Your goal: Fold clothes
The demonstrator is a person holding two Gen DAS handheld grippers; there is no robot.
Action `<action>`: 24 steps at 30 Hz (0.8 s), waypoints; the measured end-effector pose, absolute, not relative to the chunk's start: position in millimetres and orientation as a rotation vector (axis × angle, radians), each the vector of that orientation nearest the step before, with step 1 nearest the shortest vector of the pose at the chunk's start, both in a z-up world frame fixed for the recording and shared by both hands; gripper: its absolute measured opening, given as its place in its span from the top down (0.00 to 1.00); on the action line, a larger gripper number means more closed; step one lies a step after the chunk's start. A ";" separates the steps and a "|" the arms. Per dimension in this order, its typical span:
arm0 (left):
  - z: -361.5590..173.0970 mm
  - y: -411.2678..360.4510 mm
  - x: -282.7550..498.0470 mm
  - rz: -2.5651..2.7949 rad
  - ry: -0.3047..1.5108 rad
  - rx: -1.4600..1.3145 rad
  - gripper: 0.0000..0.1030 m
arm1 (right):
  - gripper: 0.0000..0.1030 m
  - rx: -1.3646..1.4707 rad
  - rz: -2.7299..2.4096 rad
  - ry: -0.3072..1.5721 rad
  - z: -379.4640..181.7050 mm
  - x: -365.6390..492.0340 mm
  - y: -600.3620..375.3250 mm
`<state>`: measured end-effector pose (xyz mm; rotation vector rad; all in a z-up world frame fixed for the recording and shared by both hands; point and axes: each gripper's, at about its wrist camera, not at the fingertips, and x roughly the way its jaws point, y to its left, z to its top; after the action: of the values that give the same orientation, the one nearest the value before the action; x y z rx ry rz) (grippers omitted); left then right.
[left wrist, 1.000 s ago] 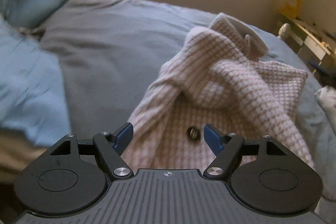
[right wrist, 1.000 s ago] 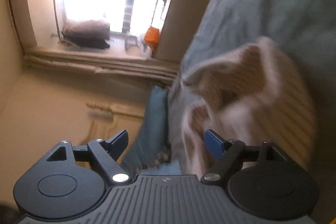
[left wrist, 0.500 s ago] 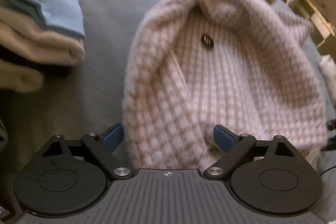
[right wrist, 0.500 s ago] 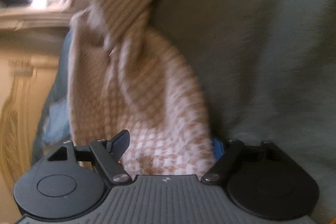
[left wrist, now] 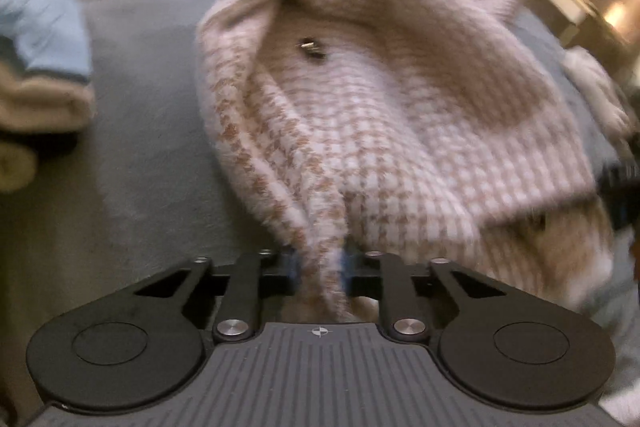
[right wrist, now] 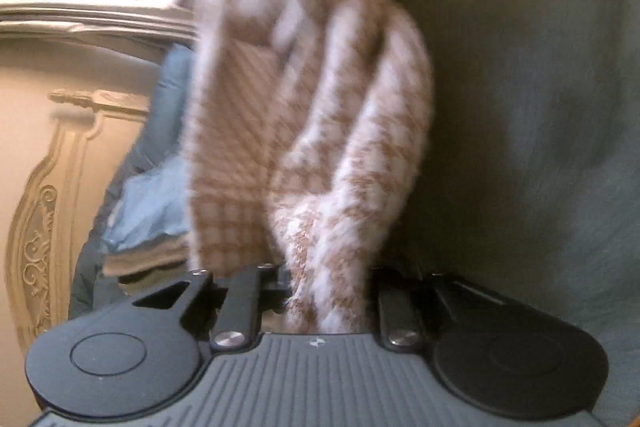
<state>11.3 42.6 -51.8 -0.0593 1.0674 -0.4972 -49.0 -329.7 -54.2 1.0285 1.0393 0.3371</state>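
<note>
The left gripper (left wrist: 320, 263) has just been closing and now pinches a narrow fold of the pink-and-tan checked knit sweater (left wrist: 392, 115) between its blue pads. Ahead of that gripper the rest of the sweater lies bunched on the grey bedcover (left wrist: 152, 75), a small dark button (left wrist: 312, 47) showing on its front. Off to the gripper's left sits a stack of folded clothes (left wrist: 40, 67), light blue on top and beige beneath.

The right gripper (right wrist: 328, 291) has also just been closing, and its jaws clamp another edge of the sweater (right wrist: 320, 131), which stretches away in front of it in blurred folds. The bedcover (right wrist: 520, 107) fills the view to this gripper's right; a carved cream headboard (right wrist: 60, 207) stands to its left
</note>
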 end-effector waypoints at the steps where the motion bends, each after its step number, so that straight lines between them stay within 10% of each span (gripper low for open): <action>1: -45.2 42.9 8.0 -0.563 1.059 -0.080 0.88 | 0.81 1.010 0.338 0.994 -41.8 -52.2 -335.1; 10: 7.7 3.3 -34.2 -1.116 1.002 -0.033 0.89 | 0.84 0.755 0.442 0.816 55.8 -101.7 -392.9; 16: -35.7 -20.3 -38.7 -1.137 1.175 0.079 0.84 | 0.80 0.767 0.244 0.881 27.1 -131.6 -458.3; 24: -59.5 26.6 -26.2 -0.888 1.317 0.079 0.39 | 0.49 0.720 -0.001 0.965 17.5 -149.3 -489.9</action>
<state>-26.2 26.6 -59.5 0.0792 1.3173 -0.8884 -149.3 -489.9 17.5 0.7203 0.9648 -0.0014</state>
